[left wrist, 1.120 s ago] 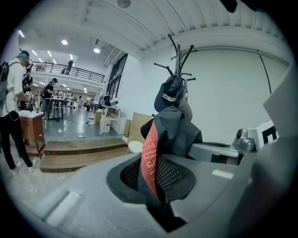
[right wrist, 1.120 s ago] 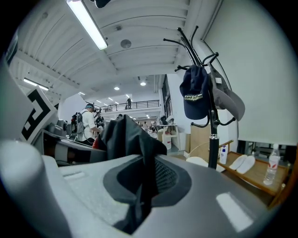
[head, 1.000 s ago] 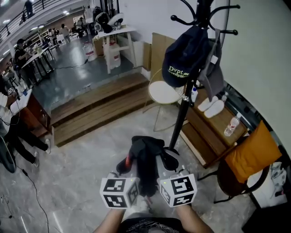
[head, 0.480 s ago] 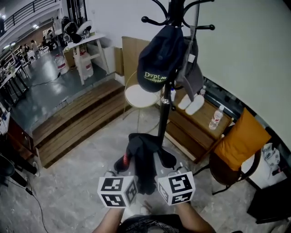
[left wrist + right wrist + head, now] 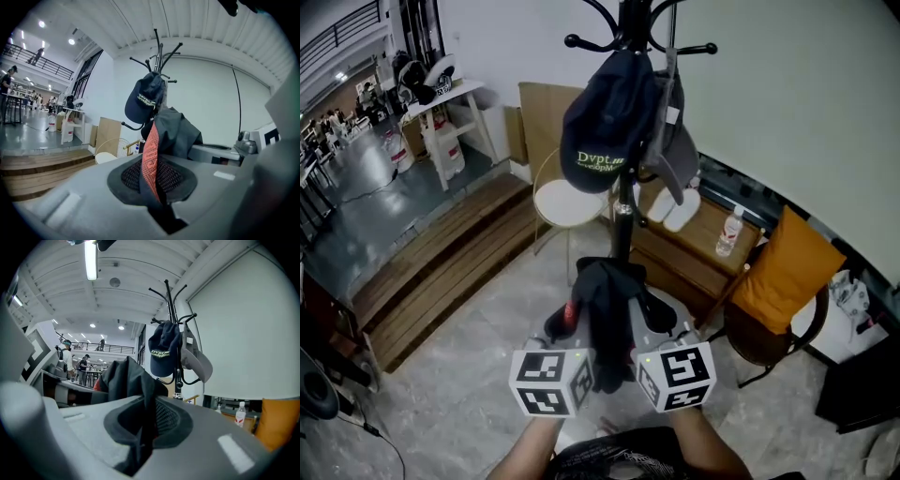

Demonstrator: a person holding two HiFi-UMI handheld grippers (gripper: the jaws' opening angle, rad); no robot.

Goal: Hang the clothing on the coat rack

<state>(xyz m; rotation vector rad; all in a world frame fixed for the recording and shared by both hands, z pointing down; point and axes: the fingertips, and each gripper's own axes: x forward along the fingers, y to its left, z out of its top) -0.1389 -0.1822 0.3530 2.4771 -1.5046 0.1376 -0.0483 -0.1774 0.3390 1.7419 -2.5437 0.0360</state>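
A black garment (image 5: 605, 305) with a red strip is bunched between my two grippers, low in the head view. My left gripper (image 5: 569, 330) is shut on its left part, and the red strip (image 5: 150, 154) runs down into the closed jaws. My right gripper (image 5: 143, 437) is shut on the garment's black fabric (image 5: 127, 378). Just ahead stands the black coat rack (image 5: 622, 202). A navy cap (image 5: 602, 131) and a grey cap (image 5: 671, 150) hang from its hooks. The upper hooks (image 5: 159, 49) are bare.
A round white stool (image 5: 565, 200) stands left of the rack. Behind the rack is a low wooden bench (image 5: 698, 258) with white slippers (image 5: 675, 208) and a water bottle (image 5: 727, 232). A chair with an orange cushion (image 5: 783, 281) is at the right, wooden steps (image 5: 431, 277) at the left.
The rack and caps have slid left and closer in the head view. Both grippers stay shut on the garment at the same place low in the view.
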